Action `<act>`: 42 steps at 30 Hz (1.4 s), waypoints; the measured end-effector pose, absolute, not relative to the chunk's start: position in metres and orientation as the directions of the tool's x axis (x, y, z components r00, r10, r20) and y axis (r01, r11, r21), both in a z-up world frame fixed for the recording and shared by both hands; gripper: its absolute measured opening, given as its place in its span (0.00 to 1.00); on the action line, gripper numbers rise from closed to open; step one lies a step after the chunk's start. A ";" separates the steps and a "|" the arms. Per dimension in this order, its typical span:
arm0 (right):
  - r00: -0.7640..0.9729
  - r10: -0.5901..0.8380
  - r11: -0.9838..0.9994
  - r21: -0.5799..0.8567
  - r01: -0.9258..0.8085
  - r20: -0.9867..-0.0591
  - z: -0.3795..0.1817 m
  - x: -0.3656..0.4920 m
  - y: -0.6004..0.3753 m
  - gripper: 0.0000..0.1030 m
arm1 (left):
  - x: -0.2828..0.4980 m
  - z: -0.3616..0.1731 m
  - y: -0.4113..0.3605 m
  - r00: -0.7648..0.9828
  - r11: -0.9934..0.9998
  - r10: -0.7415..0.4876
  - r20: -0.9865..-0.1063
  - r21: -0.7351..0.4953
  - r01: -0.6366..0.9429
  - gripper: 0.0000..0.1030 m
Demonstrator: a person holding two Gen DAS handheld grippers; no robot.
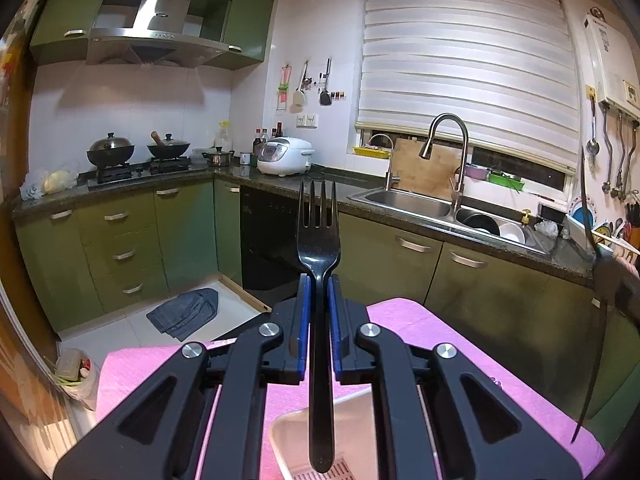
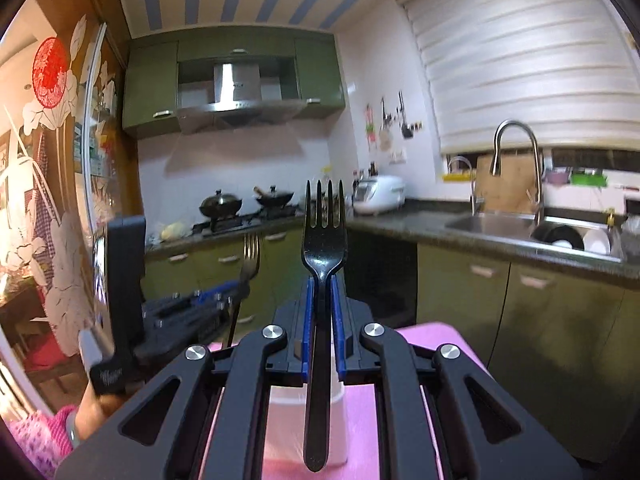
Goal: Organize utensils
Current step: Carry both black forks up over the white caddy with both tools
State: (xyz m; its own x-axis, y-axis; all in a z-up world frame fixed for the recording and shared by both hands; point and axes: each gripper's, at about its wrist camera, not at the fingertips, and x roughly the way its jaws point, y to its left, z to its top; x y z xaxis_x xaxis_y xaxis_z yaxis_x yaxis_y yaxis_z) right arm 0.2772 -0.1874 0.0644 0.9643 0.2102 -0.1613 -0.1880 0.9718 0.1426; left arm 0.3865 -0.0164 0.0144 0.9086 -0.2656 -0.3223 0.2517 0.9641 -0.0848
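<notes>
Both tongs are clamped narrow on cutlery. The left gripper point(image 1: 319, 280) pinches a glossy black plastic fork point(image 1: 319, 240) at its neck between blue pads point(image 1: 306, 312), tines up and away, handle trailing back toward the camera. The right gripper point(image 2: 320, 284) holds a second black plastic fork point(image 2: 323, 240) the same way. Below each handle lies a white plastic utensil holder point(image 1: 288, 432), rectangular with rounded corners and a slotted base, on a pink textured table cloth point(image 1: 136, 380).

Procedure, as judged from the task: each fork is probably bound for the holder.
1. Keep the clamp firm; smooth plastic may pivot between flat pads.
2. Tip the gripper so the handle end points down into the holder opening.
3. Lower until the handle is inside the walls, then release.
4. Move one gripper at a time; in the right view the left gripper point(image 2: 240, 292) is near on the left, so the two could collide.

Each fork is thin, rigid and light, with four tines. The holder's walls look matte and slightly translucent. The far counter is dark polished stone.
</notes>
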 end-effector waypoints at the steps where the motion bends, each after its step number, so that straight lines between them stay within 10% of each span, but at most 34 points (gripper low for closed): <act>1: 0.969 0.196 0.976 0.126 -0.178 -0.150 0.066 0.280 -0.182 0.09 | 0.386 0.012 -0.016 0.909 0.964 -0.267 -0.321 -0.084 0.253 0.09; 23: 0.984 0.174 0.981 0.092 -0.170 -0.043 0.062 0.367 -0.152 0.09 | 0.379 -0.037 -0.031 0.887 0.964 -0.255 -0.384 -0.029 0.265 0.21; 42: 0.977 0.200 0.975 0.118 -0.191 -0.072 0.005 0.416 -0.147 0.09 | 0.343 -0.003 0.018 0.942 0.968 -0.237 -0.239 -0.145 0.207 0.36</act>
